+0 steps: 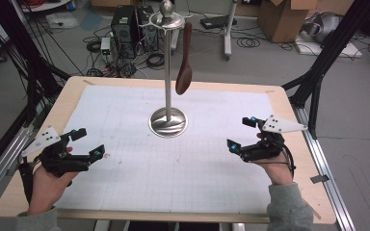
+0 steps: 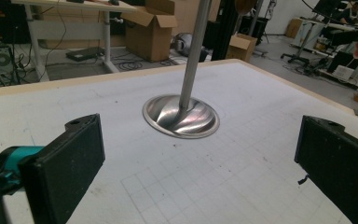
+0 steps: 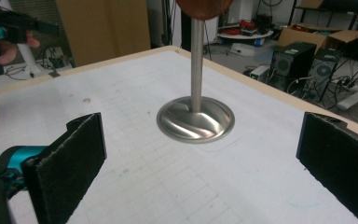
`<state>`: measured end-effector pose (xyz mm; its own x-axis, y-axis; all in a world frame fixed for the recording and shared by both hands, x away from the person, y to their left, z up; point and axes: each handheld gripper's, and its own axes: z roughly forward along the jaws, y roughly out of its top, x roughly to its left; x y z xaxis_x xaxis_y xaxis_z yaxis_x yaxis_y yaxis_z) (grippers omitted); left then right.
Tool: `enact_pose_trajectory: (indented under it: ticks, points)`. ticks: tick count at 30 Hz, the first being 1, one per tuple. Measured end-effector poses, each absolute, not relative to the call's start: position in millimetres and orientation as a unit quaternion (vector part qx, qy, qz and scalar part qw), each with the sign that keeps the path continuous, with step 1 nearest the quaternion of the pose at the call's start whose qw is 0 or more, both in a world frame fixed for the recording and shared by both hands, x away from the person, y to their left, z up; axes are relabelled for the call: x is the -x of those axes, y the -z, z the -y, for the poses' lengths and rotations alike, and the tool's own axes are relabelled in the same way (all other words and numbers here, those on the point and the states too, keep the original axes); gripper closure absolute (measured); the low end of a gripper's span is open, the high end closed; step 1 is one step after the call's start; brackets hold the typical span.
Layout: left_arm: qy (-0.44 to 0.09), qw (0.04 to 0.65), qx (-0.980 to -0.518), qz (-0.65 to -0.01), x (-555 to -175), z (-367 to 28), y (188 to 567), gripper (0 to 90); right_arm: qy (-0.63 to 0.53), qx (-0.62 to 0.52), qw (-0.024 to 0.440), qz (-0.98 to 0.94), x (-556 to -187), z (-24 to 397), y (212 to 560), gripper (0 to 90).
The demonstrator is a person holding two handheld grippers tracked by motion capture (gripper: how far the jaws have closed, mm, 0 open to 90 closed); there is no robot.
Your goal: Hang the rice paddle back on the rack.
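Observation:
A steel stand (image 1: 168, 67) with a round base (image 1: 168, 122) rises from the middle of the white gridded mat. A brown wooden spoon (image 1: 185, 60) hangs from its top ring, bowl down, clear of the table. My left gripper (image 1: 87, 143) rests low at the mat's left, open and empty, facing the stand base (image 2: 181, 116). My right gripper (image 1: 241, 133) sits low at the right, open, nothing between its pads; its view shows the base (image 3: 196, 120) and the spoon bowl (image 3: 203, 7) at the top edge.
The white mat (image 1: 173, 168) covers a wooden table (image 1: 72, 86). Black frame posts (image 1: 318, 72) stand at both sides. Computer towers (image 1: 125, 24), cables and cardboard boxes (image 1: 284, 17) lie on the floor beyond the far edge.

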<state>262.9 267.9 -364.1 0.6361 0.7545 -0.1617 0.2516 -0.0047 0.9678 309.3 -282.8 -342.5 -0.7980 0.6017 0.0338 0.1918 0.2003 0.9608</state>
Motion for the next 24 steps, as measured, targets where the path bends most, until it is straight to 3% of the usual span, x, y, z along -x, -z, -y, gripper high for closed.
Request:
enact_pose_trajectory:
  ticks: [24]
  points:
    - [-0.213,0.604,-0.674,-0.368,-263,-270,366,2.0,-0.602,-0.318,0.181,-0.709,-287,331,379,0.3]
